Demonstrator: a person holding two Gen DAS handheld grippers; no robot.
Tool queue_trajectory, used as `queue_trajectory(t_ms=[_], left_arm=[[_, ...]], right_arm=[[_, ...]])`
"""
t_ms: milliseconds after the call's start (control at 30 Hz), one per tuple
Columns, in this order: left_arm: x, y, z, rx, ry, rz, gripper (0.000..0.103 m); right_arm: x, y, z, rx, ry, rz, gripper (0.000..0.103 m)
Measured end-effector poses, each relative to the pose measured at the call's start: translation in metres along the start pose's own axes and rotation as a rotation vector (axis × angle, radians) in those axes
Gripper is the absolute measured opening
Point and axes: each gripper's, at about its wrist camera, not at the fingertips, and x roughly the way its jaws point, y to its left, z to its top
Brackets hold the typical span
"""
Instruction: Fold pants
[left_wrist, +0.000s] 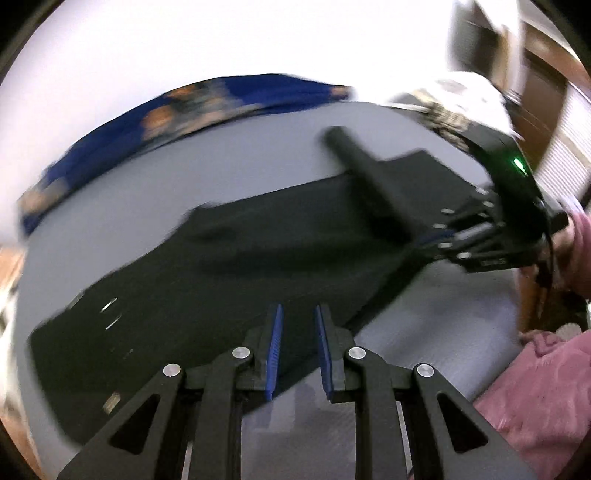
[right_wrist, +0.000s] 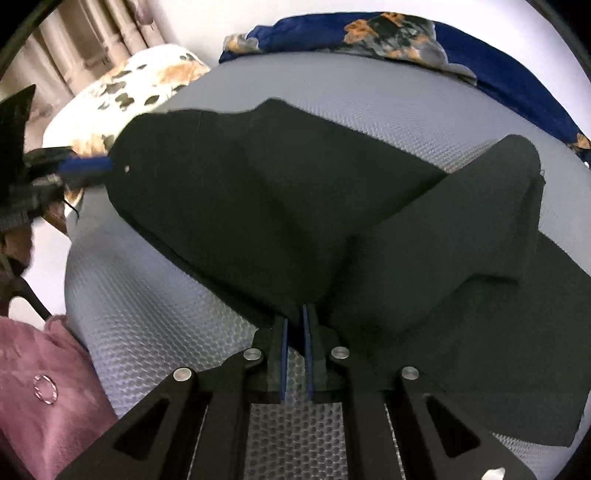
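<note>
Pants (right_wrist: 280, 206), black, lie spread on a grey textured mat (right_wrist: 147, 314), one leg (right_wrist: 461, 221) lifted off the surface in a raised fold. Right gripper (right_wrist: 294, 325) is clenched on the near edge of the cloth, blue pads nearly together with fabric pinched between. Left gripper (left_wrist: 298, 325) hovers over the near edge of the pants, jaws slightly parted, nothing between them; view blurred. Blue patterned fabric (right_wrist: 498, 55) lies along the far side of the mat, a spotted pillow (right_wrist: 129, 92) far left. Person's pink sleeve (left_wrist: 535, 387) shows near the mat.
</note>
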Motion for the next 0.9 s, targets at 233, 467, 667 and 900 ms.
queue_trajectory(t_ms=[233,467,667,900], left_arm=[[0.059,-0.059,0.029,0.185,0.020,-0.124,0.020],[0.086,-0.083,0.041,0.219,0.052,-0.139,0.018],[0.093,-0.078,0.040,0.171,0.082,-0.134,0.006],[0.099,-0.074,0.039,0.100,0.092,-0.159,0.006]], right_arm=[[-0.006,-0.001,0.005,0.019,-0.034,0.014,0.007],[-0.002,-0.005,0.004,0.024,-0.033,0.002,0.007],[-0.007,-0.008,0.003,-0.006,-0.024,0.026,0.020],[-0.053,-0.067,0.017,0.098,-0.133,0.007,0.045]])
